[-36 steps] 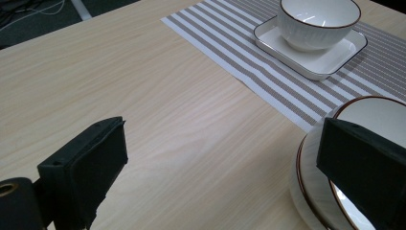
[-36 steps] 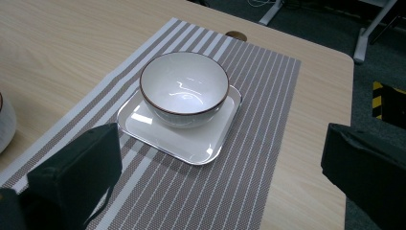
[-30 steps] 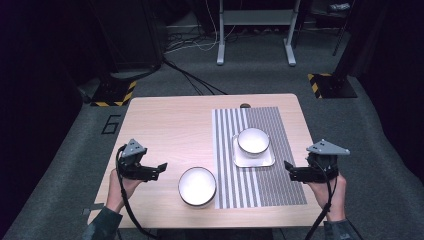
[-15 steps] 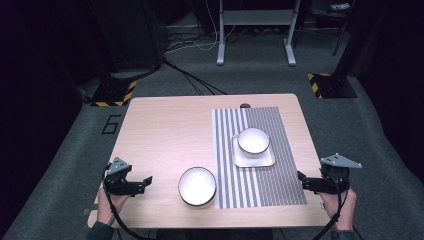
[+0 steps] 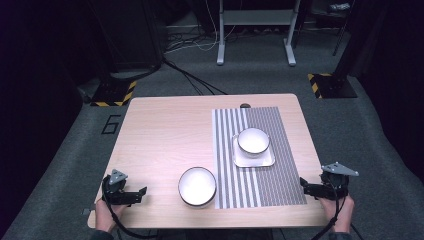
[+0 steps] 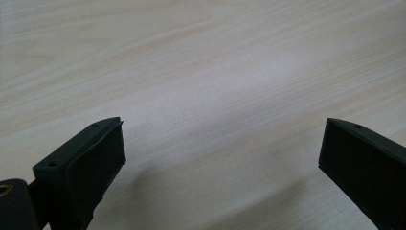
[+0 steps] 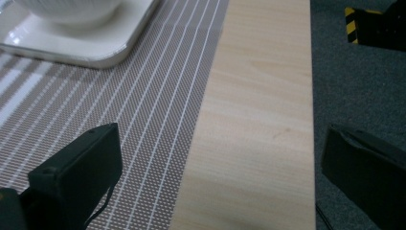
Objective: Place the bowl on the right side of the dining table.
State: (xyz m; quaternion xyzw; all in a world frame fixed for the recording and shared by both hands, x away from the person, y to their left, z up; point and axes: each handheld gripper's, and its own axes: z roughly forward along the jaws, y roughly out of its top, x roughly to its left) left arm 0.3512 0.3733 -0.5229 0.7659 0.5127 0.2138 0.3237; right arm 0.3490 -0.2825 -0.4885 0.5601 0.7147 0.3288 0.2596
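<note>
The pale wooden worktop (image 5: pixel 165 135) carries a striped grey placemat (image 5: pixel 272 185) on its right half, running from the far edge almost to the near edge. On the placemat, toward its far right, sits a square white plate (image 5: pixel 245 161), and a white bowl (image 5: pixel 253 140) stands on that plate. A second white bowl with a dark rim (image 5: pixel 197 186) rests near the front of the worktop, its right side just overlapping the left edge of the placemat. The left gripper (image 5: pixel 136 194) is held low over the near left corner of the worktop, well apart from the dark-rimmed bowl; in the left gripper view its jaws stand spread wide over bare wood with nothing between them. The right gripper (image 5: pixel 304 186) hovers at the near right corner, beside the right edge of the placemat; in the right gripper view its jaws are also spread wide and empty, with the placemat edge and the corner of the square plate ahead to the left.
</note>
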